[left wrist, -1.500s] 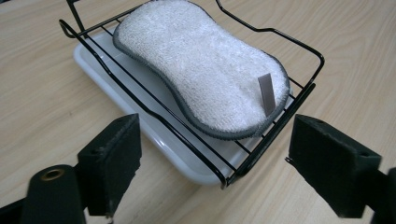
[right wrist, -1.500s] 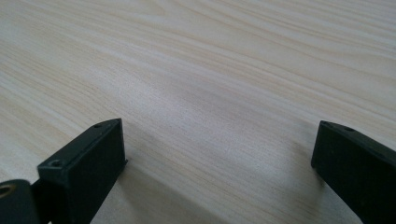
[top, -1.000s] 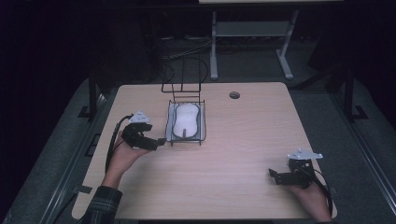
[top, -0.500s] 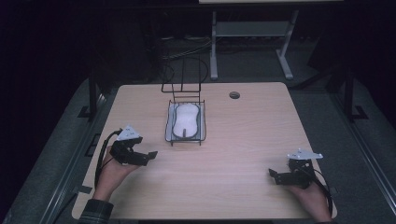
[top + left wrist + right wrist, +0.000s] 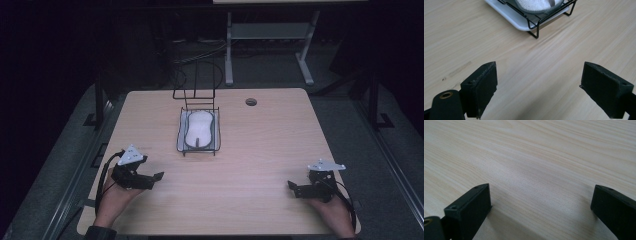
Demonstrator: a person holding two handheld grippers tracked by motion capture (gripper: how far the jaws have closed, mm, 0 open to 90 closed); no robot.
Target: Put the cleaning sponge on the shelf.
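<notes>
Your left gripper and right gripper sit wide apart and empty, both well away from the wire rack.

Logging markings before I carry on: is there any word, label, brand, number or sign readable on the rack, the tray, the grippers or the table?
None can be read.
Wire rack, white tray, white insole-shaped pad: no print visible.
Left gripper, right gripper: no lettering visible.
Table: bare wood grain.
</notes>
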